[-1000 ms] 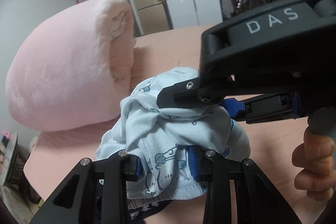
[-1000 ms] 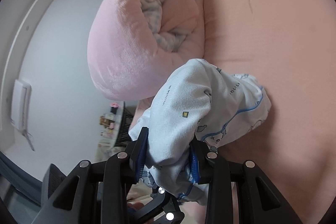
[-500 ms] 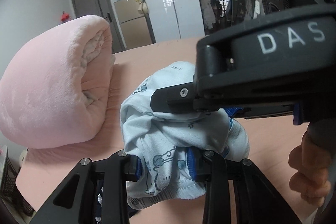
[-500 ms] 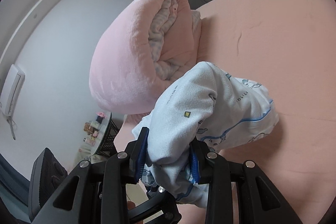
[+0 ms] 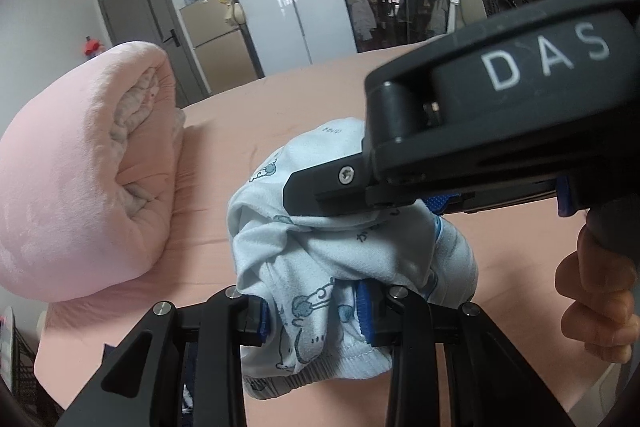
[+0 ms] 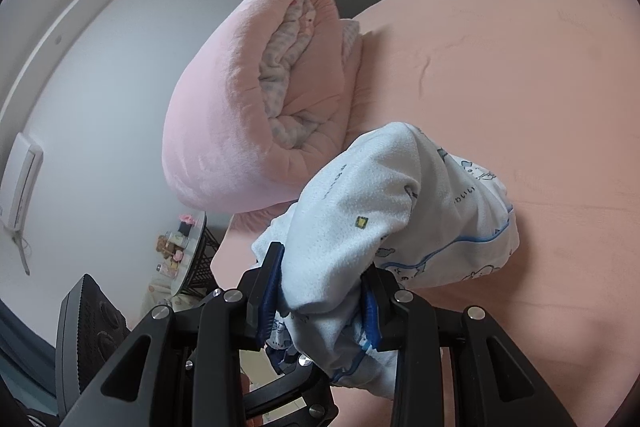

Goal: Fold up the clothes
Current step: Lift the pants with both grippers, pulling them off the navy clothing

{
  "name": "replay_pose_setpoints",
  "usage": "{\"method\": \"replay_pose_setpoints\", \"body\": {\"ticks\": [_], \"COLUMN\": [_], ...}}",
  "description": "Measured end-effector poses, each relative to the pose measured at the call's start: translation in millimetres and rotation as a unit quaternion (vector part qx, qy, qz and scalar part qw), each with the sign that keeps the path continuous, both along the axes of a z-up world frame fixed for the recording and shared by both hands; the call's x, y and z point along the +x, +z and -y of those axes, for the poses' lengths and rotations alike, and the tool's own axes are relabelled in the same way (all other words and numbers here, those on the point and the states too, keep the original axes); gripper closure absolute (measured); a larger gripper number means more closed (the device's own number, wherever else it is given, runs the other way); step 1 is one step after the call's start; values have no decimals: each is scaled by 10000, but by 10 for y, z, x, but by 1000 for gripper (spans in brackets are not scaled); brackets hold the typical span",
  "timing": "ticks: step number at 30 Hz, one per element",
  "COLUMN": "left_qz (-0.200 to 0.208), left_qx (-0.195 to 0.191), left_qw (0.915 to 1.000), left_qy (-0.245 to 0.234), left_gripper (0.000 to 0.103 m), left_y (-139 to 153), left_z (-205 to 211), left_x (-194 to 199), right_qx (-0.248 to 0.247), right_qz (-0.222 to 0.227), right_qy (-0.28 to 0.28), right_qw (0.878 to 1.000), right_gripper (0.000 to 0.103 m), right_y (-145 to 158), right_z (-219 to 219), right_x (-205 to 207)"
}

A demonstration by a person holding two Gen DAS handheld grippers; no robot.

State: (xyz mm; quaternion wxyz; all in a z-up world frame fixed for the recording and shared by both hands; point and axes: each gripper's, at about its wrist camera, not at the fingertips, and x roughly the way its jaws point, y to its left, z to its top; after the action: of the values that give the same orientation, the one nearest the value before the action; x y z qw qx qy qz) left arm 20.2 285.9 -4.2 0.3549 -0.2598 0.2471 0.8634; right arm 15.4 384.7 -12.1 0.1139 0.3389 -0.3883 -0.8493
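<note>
A bunched light-blue garment (image 5: pixel 344 259) with small cartoon prints hangs just above the pink bed, held from two sides. My left gripper (image 5: pixel 314 311) is shut on its lower hem, blue pads pressed into the cloth. In the left wrist view the right gripper's black body (image 5: pixel 500 123) crosses from the right, clamped on the top of the bundle, with a hand (image 5: pixel 596 299) on its handle. In the right wrist view my right gripper (image 6: pixel 322 303) is shut on the garment (image 6: pixel 400 219), which bulges forward over the sheet. The left gripper's fingers (image 6: pixel 296 383) show below it.
A rolled pink blanket (image 5: pixel 76 187) lies at the left on the bed (image 5: pixel 280 115); it also fills the middle of the right wrist view (image 6: pixel 240 107). The bed sheet (image 6: pixel 520 67) stretches far to the right. A door, a cabinet and a wardrobe stand behind.
Both grippers have carried the garment sideways across the bed, away from the rolled blanket, which now looks smaller and farther left. Both grips stay the same.
</note>
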Motion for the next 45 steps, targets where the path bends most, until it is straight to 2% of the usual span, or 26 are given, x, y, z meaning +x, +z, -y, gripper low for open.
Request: {"method": "replay_pose_setpoints", "body": {"ticks": [2, 6, 15, 19, 24, 34, 40, 45], "left_qz": [25, 240, 419, 588, 972, 857, 929, 995], "left_qx": [-25, -90, -201, -118, -2, -544, -621, -831], "left_qw": [9999, 9991, 9938, 9923, 9913, 9897, 9874, 9853], "left_qy": [-95, -339, -1013, -1086, -891, -1007, -1119, -1115], "left_gripper": [75, 75, 75, 75, 75, 75, 75, 73], "left_y": [-41, -52, -150, -237, -442, -642, -735, -836], "left_z": [-14, -517, -1031, -1164, -1058, -804, -770, -735], "left_x": [-206, 294, 306, 314, 345, 289, 272, 272], "right_qx": [-36, -110, -201, -268, -206, -121, 80, 164], "right_qz": [41, 180, 364, 508, 711, 952, 1075, 1209], "right_qy": [-119, -367, -1010, -1224, -1190, -593, -507, -501], "right_qw": [9999, 9991, 9940, 9908, 9901, 9936, 9929, 9913], "right_gripper": [69, 69, 69, 69, 69, 69, 69, 67], "right_y": [-26, -96, -228, -323, -446, -711, -780, -861], "right_z": [-108, -355, -805, -906, -889, -590, -530, -511], "right_x": [74, 212, 512, 625, 700, 480, 417, 418]}}
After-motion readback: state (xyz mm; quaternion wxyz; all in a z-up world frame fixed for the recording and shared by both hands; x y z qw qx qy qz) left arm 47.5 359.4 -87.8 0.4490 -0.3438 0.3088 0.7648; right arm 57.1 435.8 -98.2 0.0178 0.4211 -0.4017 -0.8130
